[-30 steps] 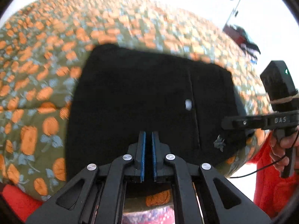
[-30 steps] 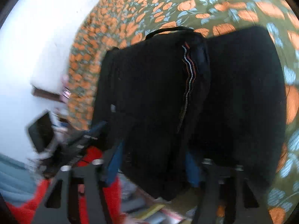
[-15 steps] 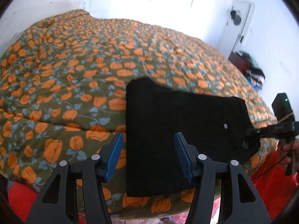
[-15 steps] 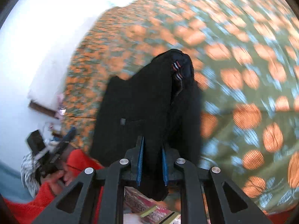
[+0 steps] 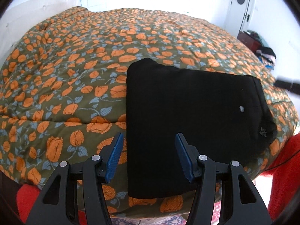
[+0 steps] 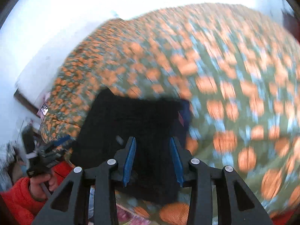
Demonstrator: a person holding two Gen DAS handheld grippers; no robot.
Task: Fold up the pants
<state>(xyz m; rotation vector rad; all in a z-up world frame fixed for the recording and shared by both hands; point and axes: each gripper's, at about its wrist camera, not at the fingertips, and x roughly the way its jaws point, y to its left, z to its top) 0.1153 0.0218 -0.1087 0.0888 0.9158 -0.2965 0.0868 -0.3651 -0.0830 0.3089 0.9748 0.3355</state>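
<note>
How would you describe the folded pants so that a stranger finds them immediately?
A quilt with orange flowers on green covers the large bed. The pants lie near its front edge as a flat rectangle. They are the only plain black thing on the patterned cover.

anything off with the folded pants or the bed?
Mostly fine. The pants lie in a flat rectangle near the quilt's front edge. Only the right end looks untidy: the waistband bunches and sticks out past the fold. Both grippers are open and clear of the cloth.
</note>
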